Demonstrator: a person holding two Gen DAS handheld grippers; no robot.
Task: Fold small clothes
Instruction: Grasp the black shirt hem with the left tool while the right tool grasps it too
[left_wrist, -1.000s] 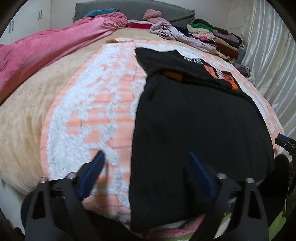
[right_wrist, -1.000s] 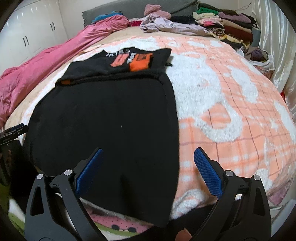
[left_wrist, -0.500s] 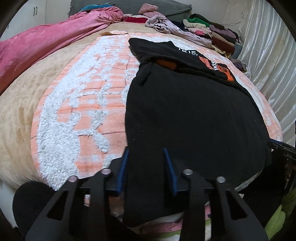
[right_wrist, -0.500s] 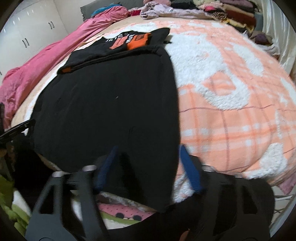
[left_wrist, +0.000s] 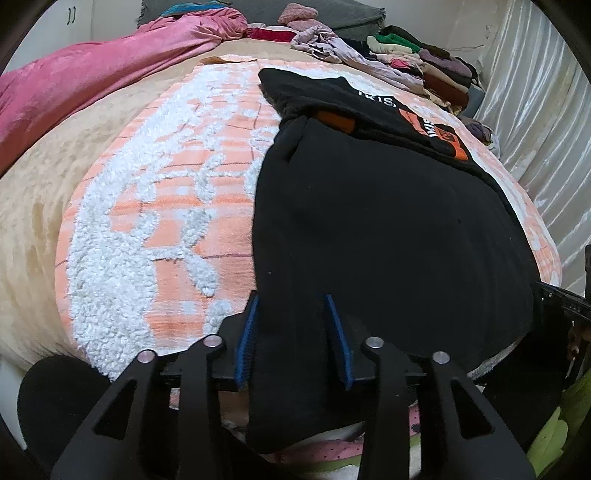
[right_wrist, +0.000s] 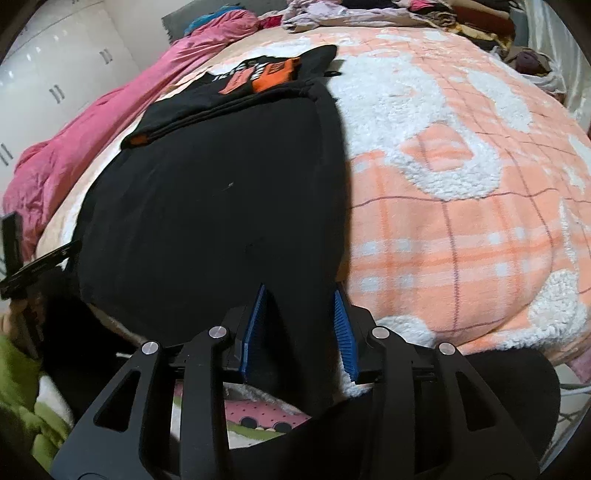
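A black garment (left_wrist: 388, 229) with orange and white print at its far folded end lies flat on the orange-and-white blanket (left_wrist: 166, 206); it also shows in the right wrist view (right_wrist: 221, 206). My left gripper (left_wrist: 291, 325) straddles its near left hem, blue pads partly closed with the cloth between them. My right gripper (right_wrist: 301, 317) straddles the near right hem the same way. The hem hangs over the bed's edge under both grippers. Whether the pads pinch the cloth is unclear.
A pink duvet (left_wrist: 92, 81) lies along the left side. Stacks of folded clothes (left_wrist: 417, 62) sit at the far end of the bed. A shiny curtain (left_wrist: 546, 129) is at the right. White wardrobe doors (right_wrist: 55, 74) stand beyond the bed.
Both grippers moved forward onto the garment's near hem and their jaws narrowed from wide open to a small gap around the cloth.
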